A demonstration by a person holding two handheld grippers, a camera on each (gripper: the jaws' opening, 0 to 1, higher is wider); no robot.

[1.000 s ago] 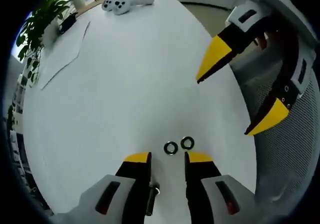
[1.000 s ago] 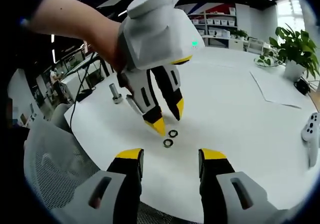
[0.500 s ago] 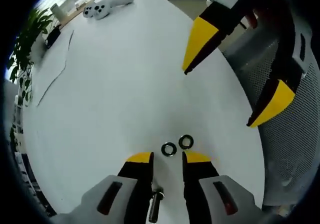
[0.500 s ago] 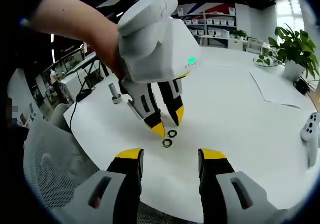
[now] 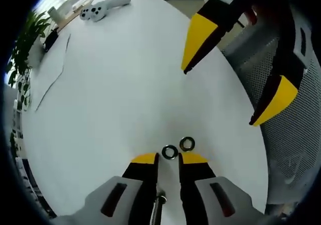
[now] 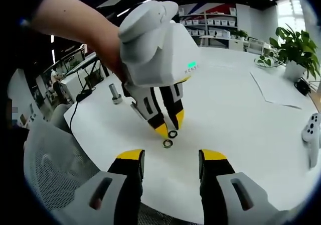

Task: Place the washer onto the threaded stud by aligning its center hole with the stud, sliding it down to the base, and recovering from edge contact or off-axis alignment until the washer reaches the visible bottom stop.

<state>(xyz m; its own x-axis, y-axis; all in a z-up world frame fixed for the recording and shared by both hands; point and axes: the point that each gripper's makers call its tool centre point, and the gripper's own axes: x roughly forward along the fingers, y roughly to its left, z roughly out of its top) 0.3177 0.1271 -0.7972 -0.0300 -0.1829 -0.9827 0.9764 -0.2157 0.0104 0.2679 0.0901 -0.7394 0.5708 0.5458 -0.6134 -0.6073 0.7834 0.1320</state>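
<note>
Two dark washers lie side by side on the white round table [image 5: 110,94]. The nearer washer [image 5: 169,151] [image 6: 173,133] sits right at the tips of my left gripper [image 5: 169,158] [image 6: 169,127], whose jaws stand a narrow gap apart on either side of it. The other washer [image 5: 187,143] [image 6: 167,143] lies free beside it. A metal stud [image 6: 116,94] stands upright near the table's far left edge, and the stud [image 5: 159,205] also shows low between my left jaws. My right gripper [image 6: 172,155] [image 5: 218,98] hovers wide open and holds nothing.
A white game controller [image 5: 103,8] [image 6: 313,134], a potted plant [image 6: 296,44] and a paper sheet [image 6: 281,87] lie at the far side. A mesh chair [image 5: 293,149] [image 6: 50,170] stands at the table's edge. A black cable [image 6: 75,109] hangs off near the stud.
My left gripper has come down to the nearer washer and its jaws have narrowed around it. The right gripper has stayed put, wide open.
</note>
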